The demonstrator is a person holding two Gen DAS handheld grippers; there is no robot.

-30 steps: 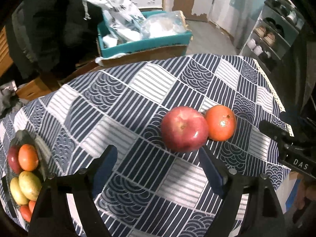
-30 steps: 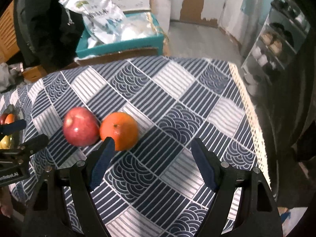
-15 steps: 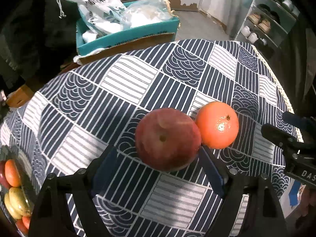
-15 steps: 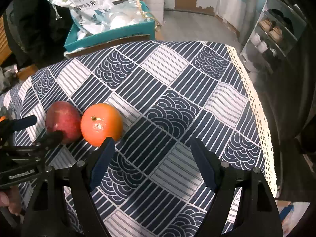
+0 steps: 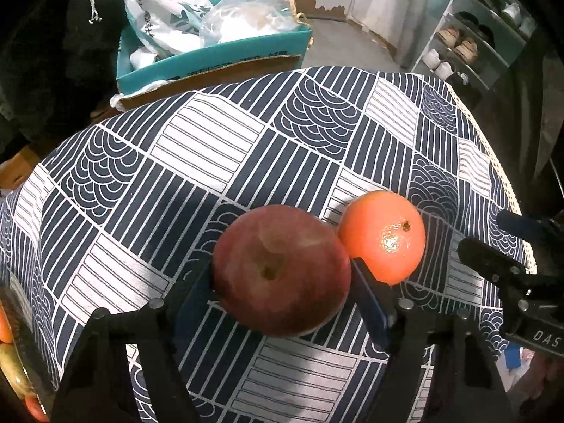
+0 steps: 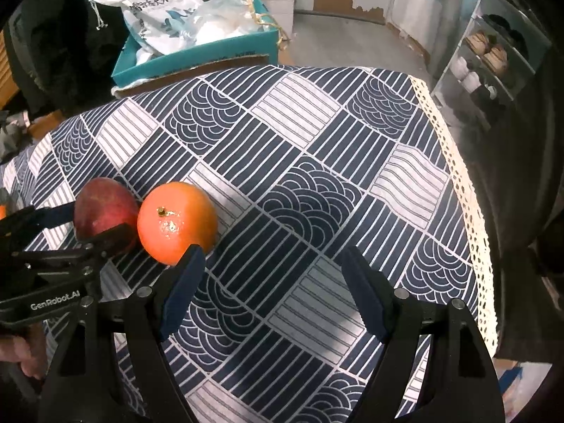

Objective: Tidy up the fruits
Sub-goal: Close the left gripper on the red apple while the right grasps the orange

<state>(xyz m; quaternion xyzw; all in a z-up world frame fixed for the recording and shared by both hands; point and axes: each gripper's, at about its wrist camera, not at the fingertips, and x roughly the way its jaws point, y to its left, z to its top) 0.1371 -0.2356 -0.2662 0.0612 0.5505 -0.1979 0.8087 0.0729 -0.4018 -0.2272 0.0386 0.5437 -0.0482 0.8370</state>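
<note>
Apple (image 5: 281,270) sits on the patterned tablecloth (image 5: 211,162), clamped between the blue pads of the left gripper (image 5: 282,282), touching the orange (image 5: 382,236) beside it. The right gripper (image 6: 273,285) hangs spread wide and empty near the orange. Lifting straight up, I reckon, avoids rolling the orange away.

A red apple (image 5: 282,271), stem dimple up, touches a glossy orange (image 5: 382,236) on its right.
</note>
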